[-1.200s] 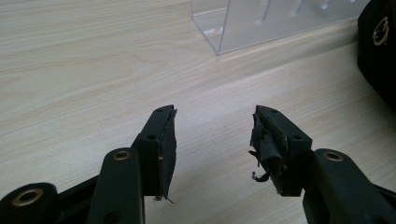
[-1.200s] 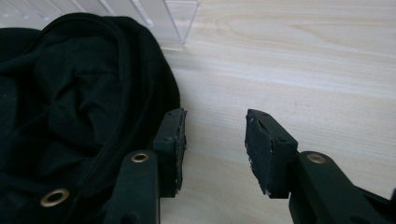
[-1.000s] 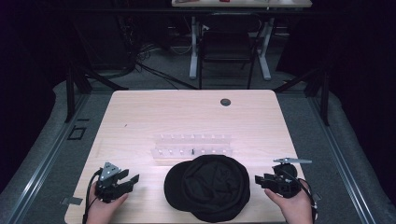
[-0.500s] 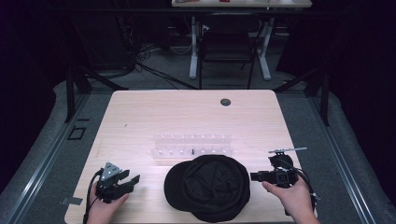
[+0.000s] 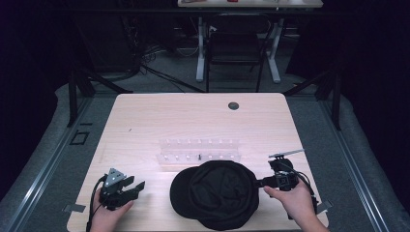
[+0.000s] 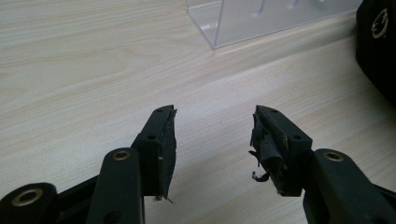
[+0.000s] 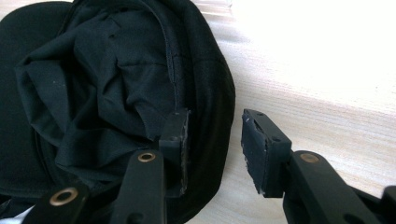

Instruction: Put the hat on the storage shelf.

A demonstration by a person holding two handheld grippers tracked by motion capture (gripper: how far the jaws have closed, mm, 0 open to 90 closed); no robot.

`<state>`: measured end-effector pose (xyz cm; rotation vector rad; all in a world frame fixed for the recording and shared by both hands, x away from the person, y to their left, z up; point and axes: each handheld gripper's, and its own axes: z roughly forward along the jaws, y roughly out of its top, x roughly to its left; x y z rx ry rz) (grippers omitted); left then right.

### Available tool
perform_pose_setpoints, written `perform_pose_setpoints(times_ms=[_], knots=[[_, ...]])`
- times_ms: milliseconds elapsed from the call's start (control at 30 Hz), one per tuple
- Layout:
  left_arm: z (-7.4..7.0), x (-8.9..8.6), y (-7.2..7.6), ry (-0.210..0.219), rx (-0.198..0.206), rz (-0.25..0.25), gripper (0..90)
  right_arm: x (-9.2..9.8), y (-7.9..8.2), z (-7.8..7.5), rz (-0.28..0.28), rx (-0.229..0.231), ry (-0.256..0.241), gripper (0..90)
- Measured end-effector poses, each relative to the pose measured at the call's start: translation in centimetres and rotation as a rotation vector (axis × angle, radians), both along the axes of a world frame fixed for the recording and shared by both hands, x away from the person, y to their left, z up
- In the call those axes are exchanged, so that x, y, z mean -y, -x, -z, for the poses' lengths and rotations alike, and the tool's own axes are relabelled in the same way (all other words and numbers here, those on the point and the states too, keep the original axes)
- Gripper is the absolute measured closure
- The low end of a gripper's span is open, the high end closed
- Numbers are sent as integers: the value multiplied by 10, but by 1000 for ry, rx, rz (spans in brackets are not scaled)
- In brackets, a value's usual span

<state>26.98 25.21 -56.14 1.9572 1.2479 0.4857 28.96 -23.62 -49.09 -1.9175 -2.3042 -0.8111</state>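
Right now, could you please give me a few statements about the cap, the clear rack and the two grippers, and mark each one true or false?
1. The right gripper is open, with one jaw over the inside of the black cap and the other outside its edge. True.
2. The left gripper is shut on the cap. False: it is open over bare table, apart from the cap.
3. The clear rack sits on the table just beyond the cap. True.
4. The cap lies on top of the clear rack. False: it lies on the table on the near side of the rack.
5. A small dark round spot sits near the far edge of the table. True.
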Motion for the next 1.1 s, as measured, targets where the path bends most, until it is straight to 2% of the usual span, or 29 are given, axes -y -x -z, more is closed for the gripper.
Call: perform_pose_setpoints(times_ms=[167, 367, 533, 633, 767, 867, 900, 1067, 1100], knots=[[0, 0, 0, -1, -1, 2, 493, -1, -2, 3, -5, -22, -1, 658], [1, 1, 0, -6, -2, 4, 494, -1, -5, 6, -12, -79, 9, 698], [0, 1, 0, -5, -3, 6, 493, 1, -9, 11, -18, -135, -17, 705], [0, 1, 0, -7, -4, 8, 493, 0, -9, 14, 1, -147, -38, 721], [0, 1, 0, -7, -4, 7, 494, 1, -12, 17, -14, -191, -37, 739], [0, 1, 0, -7, -4, 7, 493, 2, -13, 21, 10, -197, -56, 739], [0, 1, 0, -8, -4, 7, 494, 1, -13, 22, 35, -198, -63, 739], [0, 1, 0, -7, -5, 8, 493, 3, -15, 26, 39, -241, -80, 749], [0, 1, 0, -7, -5, 8, 494, 3, -15, 28, 47, -238, -87, 754]])
